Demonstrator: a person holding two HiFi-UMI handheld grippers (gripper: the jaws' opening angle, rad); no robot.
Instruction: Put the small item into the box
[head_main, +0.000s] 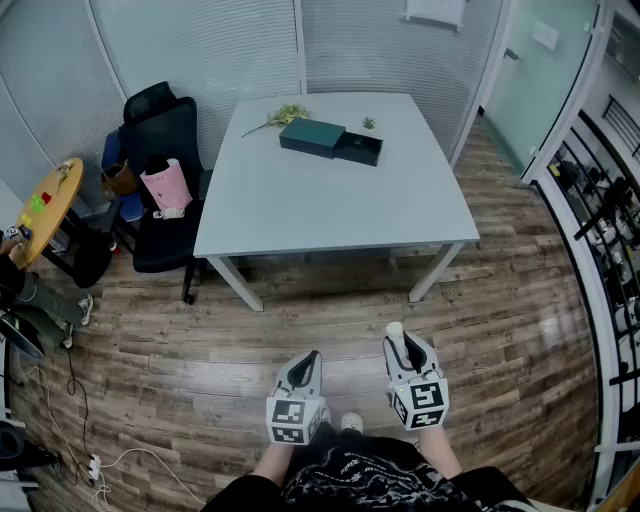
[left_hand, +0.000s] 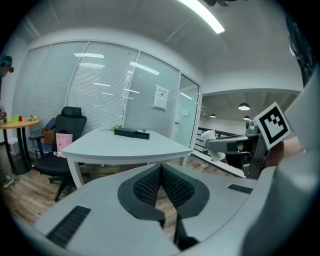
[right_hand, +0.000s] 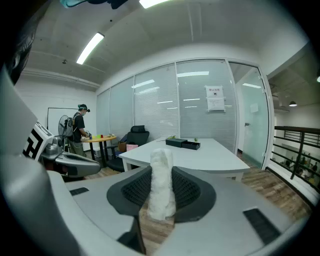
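Looking down from the head view, both grippers hang low over the wooden floor (head_main: 500, 330), well short of the white table (head_main: 330, 200). The right gripper (head_main: 401, 347) has the small item (head_main: 395, 331) pinched between its jaws, the pale tip poking out past the fingertips. The left gripper (head_main: 309, 360) carries nothing. The box (head_main: 313, 137) – dark green, with a black section jutting at one end – sits far off on the table's back half, well apart from the item.

From the left gripper view, the left gripper (left_hand: 161, 172) has its two ribbed pads (left_hand: 147, 187) pressed together with nothing between them. Off to the right, the right gripper (left_hand: 212, 145) reaches across with the item's white end (left_hand: 209, 135) at its tip. The box (left_hand: 131, 132) lies flat on the table (left_hand: 125, 147) beyond.

From the right gripper view, the right gripper (right_hand: 161, 175) clamps the item (right_hand: 161, 170) squarely between its pads (right_hand: 136, 189) – standing upright, its top rising above the jaws and its foot showing below them. It is a small white roll, soft and fuzzy like wadded cotton or tissue. The box (right_hand: 182, 143) stands on the table (right_hand: 200, 157) straight ahead, in the distance.
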